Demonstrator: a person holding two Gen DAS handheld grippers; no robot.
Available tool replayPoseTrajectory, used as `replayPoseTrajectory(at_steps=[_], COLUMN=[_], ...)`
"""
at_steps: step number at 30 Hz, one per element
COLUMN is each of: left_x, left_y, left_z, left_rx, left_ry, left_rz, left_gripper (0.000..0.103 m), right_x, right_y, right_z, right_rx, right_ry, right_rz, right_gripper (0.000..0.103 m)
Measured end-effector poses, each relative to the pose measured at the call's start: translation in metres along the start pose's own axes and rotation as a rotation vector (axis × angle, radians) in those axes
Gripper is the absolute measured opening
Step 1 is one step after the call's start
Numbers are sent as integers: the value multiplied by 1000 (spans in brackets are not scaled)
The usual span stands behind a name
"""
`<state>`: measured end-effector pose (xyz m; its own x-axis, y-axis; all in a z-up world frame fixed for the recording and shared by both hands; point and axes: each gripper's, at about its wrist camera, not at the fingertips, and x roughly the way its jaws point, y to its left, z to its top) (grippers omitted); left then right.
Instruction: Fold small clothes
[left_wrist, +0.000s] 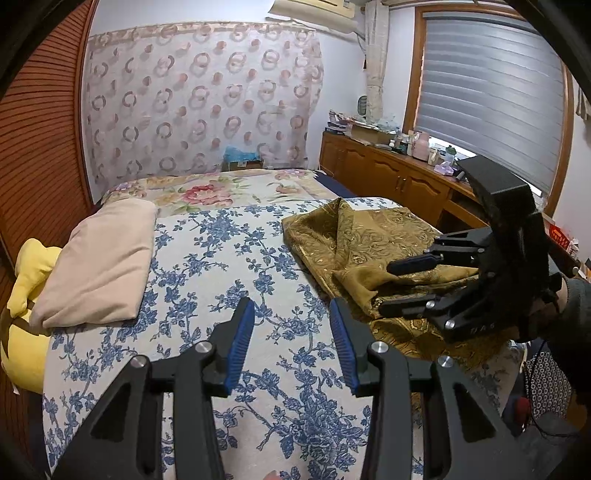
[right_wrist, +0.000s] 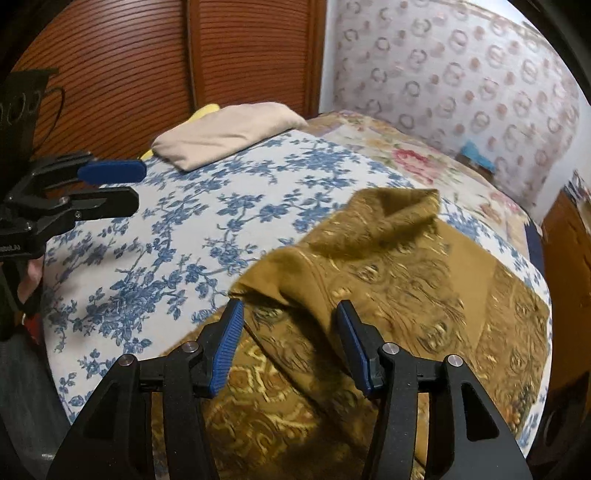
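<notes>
Two grippers are seen over the bed (left_wrist: 207, 258), and nothing is held by either. The left gripper (left_wrist: 291, 343) is kept above bare blue-flowered bedspread with its fingers apart and nothing between them. The right gripper (right_wrist: 291, 343) is poised over the gold cloth (right_wrist: 388, 266), its fingers spread, with a raised ridge of the fabric seen between them but not pressed by the pads. The gold cloth is spread on the near right part of the bed, partly doubled over, one corner flipped back into a peak toward the far side. It is judged to be light and limp, a patterned woven piece with a slight sheen that may slide on itself, so creases will not be held firmly. A hold is best taken at a hemmed edge or corner, where a single layer can be pinched; the ridge near the right fingers risks several layers being gathered at once. A folded beige garment (left_wrist: 99, 262) is laid well apart at the far left, with a yellow item (left_wrist: 29, 295) beside it at the bed's edge. Open bedspread is left between the two piles, so little is found in the way.
</notes>
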<state>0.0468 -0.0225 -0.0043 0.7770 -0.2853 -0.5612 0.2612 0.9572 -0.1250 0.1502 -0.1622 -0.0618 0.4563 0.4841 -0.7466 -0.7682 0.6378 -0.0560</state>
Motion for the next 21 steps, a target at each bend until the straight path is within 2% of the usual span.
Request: replayPoseTrajectory(at_steps=[3,6,13,14,15,16,17,18,21], left_x=[0,-1,2,2,3,4,5,5,6], left_y=[1,2,1,-1,-1,-3,-4,-5,-7], left_z=[0,0,-1,-2,-2,-2,-2,-2,-3], left_rx=[1,1,5,6,7,9,11,13,17], left_ry=[1,3,14,15,18,20,21,23,26], left_rz=[0,-3,-8,-9,-12,-13,-14,-16,-19], left_gripper=[41,41,41,41,41,41,41,41,42], right_x=[4,11,31,32,33,33,32,30,17], right_y=[1,3,0,-2,-5,-7,-10,-12,-26], right_z=[5,9,7,7,6,6,5,5,7], right_rx=[-6,-11,-3,5,14,18,24,29,78], right_ry=[0,7,72,74,74,74,67,59,13], right_rz=[-21,-3,4,12,23,31,42,47,61], right_gripper=[65,68,66,56,42,34,19,11,8])
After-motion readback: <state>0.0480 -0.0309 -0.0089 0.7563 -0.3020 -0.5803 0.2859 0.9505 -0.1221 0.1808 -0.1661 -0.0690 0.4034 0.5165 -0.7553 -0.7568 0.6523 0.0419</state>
